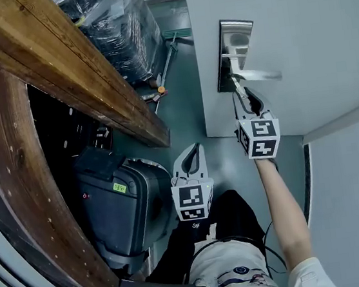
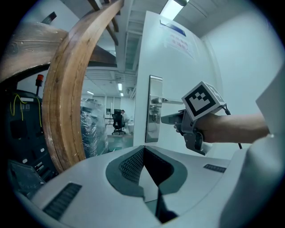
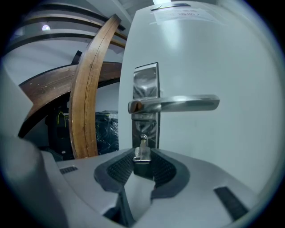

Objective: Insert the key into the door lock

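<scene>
Holding the key [image 3: 142, 149] by its head, the right hand-held gripper [image 3: 142, 158] had its jaws closed on it, with the blade pointing out at the lock plate [image 3: 145, 89] just below the handle [image 3: 178, 104]. The key's tip sat at or very near the plate under the handle. Whether it had entered the keyhole could not be told. The left hand-held gripper [image 2: 143, 150] hung well back from the handle, its jaws narrowed to touching tips with nothing between them.

To do the step well, I judged that the blade needed to be square to the plate and lined up with the slot before any push — a key pinched only by its head can pivot in the pads if it meets the plate off-centre. A slow, straight advance with small corrections beneath the handle seemed the safer way. The handle overhung the keyhole and left little room above, so the gripper should stay under it.

The right gripper view showed the key itself and how upright it stood beneath the handle — something neither other view gave clearly. The left gripper view showed the approach from the side: how close the right gripper's nose stood to the plate below the handle, against the door [image 2: 178, 67]. Only the head view showed both grippers together, the left one low and far from the handle.
</scene>
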`<state>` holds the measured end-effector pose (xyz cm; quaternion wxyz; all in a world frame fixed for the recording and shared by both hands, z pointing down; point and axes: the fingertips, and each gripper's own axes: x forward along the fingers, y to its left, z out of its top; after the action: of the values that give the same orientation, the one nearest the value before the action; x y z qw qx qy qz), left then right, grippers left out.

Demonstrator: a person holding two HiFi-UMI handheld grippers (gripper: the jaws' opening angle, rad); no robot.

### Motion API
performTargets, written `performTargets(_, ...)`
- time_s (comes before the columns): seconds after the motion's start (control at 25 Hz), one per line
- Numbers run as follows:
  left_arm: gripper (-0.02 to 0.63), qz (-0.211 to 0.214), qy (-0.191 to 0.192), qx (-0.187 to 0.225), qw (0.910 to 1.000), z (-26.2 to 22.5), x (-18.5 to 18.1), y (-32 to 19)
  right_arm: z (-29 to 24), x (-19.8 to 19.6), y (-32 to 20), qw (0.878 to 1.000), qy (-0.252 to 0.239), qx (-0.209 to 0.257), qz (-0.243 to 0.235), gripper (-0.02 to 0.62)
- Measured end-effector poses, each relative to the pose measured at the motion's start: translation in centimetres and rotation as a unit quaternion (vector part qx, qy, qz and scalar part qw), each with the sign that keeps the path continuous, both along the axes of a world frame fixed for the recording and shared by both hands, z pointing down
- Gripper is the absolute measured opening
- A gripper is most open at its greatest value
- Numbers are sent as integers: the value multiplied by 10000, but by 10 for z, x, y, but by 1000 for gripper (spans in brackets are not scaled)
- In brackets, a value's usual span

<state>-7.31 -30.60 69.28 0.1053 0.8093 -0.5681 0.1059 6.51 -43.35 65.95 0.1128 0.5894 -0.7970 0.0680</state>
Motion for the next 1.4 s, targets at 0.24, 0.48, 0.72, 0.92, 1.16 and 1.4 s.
performTargets(0.24,5,-6,4,11,10000,-2,0,0,1,-5,-2,9974,-221,-106,684,118)
performTargets(0.48,5,-61,11,-2,10000,0,-7,1,-2,-13,-9,9871,-717,-105,1430,118)
performTargets(0.72,5,-102,-42,-87,9999,10,-16,2,3,-13,-26,9849,-724,-50,1575,118)
performTargets(0.92,5,-143,-82,-129,9998,11,-20,1,2,-13,-37,9853,-658,51,1575,118)
performTargets(1.16,5,-85,-124,-160,9998,-9,-20,3,-6,-18,-18,9941,-671,117,841,133)
performTargets(1.4,5,98,-10,42,9999,-89,-2,4,-57,-12,81,9972,-686,72,273,146)
